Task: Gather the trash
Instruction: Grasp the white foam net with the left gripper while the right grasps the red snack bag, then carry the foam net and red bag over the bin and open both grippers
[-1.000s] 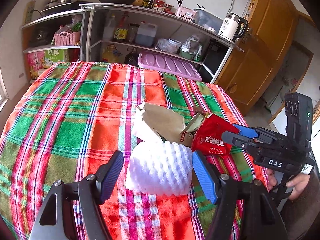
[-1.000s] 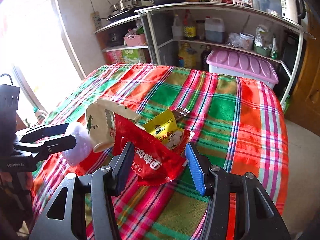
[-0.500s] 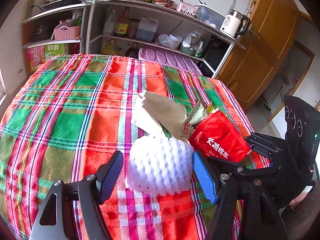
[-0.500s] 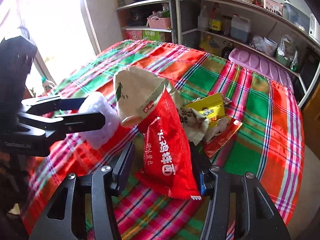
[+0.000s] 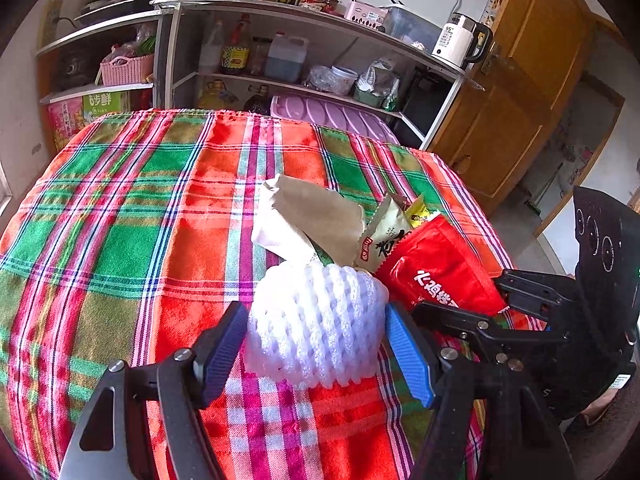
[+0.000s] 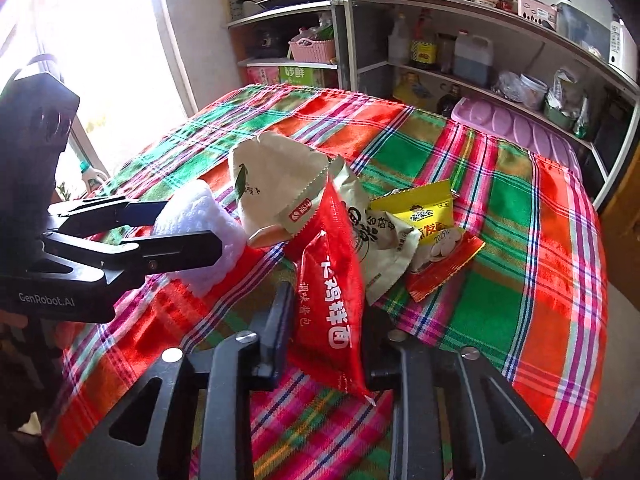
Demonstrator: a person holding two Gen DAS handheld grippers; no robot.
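A pile of trash lies on the plaid-covered table (image 5: 120,220). The white foam fruit net (image 5: 316,320) (image 6: 192,212) sits between the blue pads of my left gripper (image 5: 316,332) (image 6: 192,228). Its jaws are closing and the pads touch the net's two sides. My right gripper (image 6: 328,312) (image 5: 460,300) is closing too, its pads pressing on the red noodle packet (image 6: 332,280) (image 5: 436,276), which stands on edge. Behind these lie a beige paper bag (image 5: 320,208) (image 6: 276,172), a white snack packet (image 6: 380,236), a yellow packet (image 6: 424,212) and a small red wrapper (image 6: 448,268).
Beyond the table stands a metal shelf unit (image 5: 280,12) with bottles, pans and a white kettle (image 5: 460,42). A purple lidded box (image 5: 332,114) is under it, a wooden door (image 5: 520,100) to the right. A bright window (image 6: 80,40) shows left in the right wrist view.
The right gripper moved in on the red packet and its jaws closed on it, tipping it up on edge. The left gripper stayed around the foam net, its pads drawing slightly closer.
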